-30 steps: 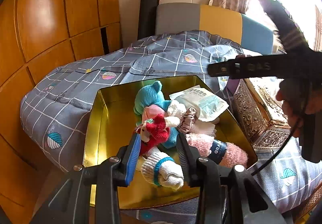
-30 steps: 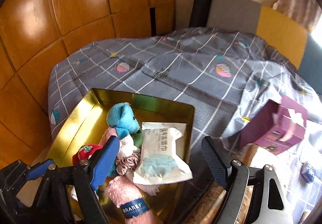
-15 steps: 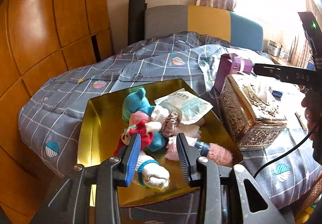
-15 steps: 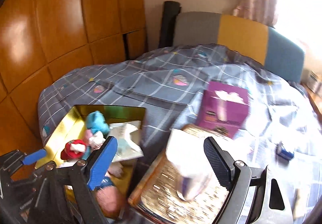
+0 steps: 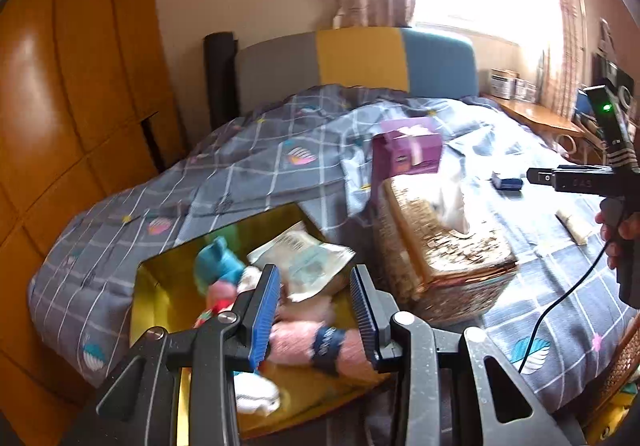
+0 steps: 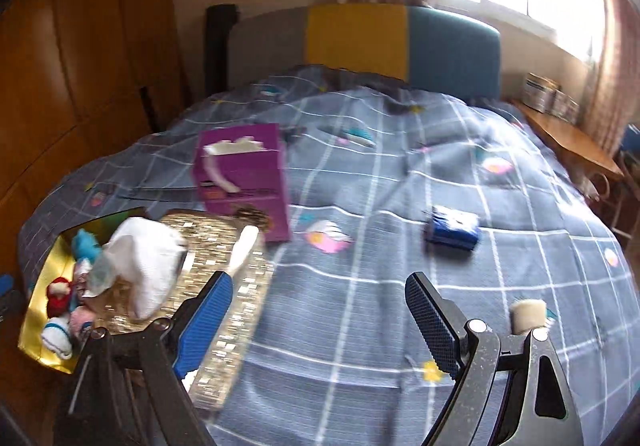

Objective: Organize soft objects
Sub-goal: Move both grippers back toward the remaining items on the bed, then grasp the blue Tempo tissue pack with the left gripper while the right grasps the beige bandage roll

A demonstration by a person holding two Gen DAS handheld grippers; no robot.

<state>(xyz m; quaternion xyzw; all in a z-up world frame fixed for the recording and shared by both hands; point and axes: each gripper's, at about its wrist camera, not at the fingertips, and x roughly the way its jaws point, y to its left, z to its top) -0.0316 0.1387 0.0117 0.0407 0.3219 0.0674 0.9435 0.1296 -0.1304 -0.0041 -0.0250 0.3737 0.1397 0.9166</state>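
Note:
A gold tray (image 5: 160,286) at the bed's left edge holds a blue teddy (image 5: 216,266), a wipes packet (image 5: 308,258), a pink sock roll with a navy band (image 5: 304,338) and a white sock (image 5: 256,394). My left gripper (image 5: 314,274) hovers above the tray's near side, jaws narrowly apart with nothing between them. My right gripper (image 6: 318,280) stands wide open and empty over the grey checked bedspread (image 6: 360,326), to the right of the tray (image 6: 40,286). A blue pack (image 6: 452,232) and a beige roll (image 6: 528,314) lie ahead of it.
A sequinned gold tissue box (image 6: 224,274) with a white tissue sticking up stands beside the tray, and a purple tissue box (image 6: 248,169) behind it. Wooden wardrobe doors line the left. A headboard, a window and a side table are at the back and right.
The right gripper has swung right, from over the tray to over the open bedspread. The left gripper has lifted and turned right, so the tissue boxes now show.

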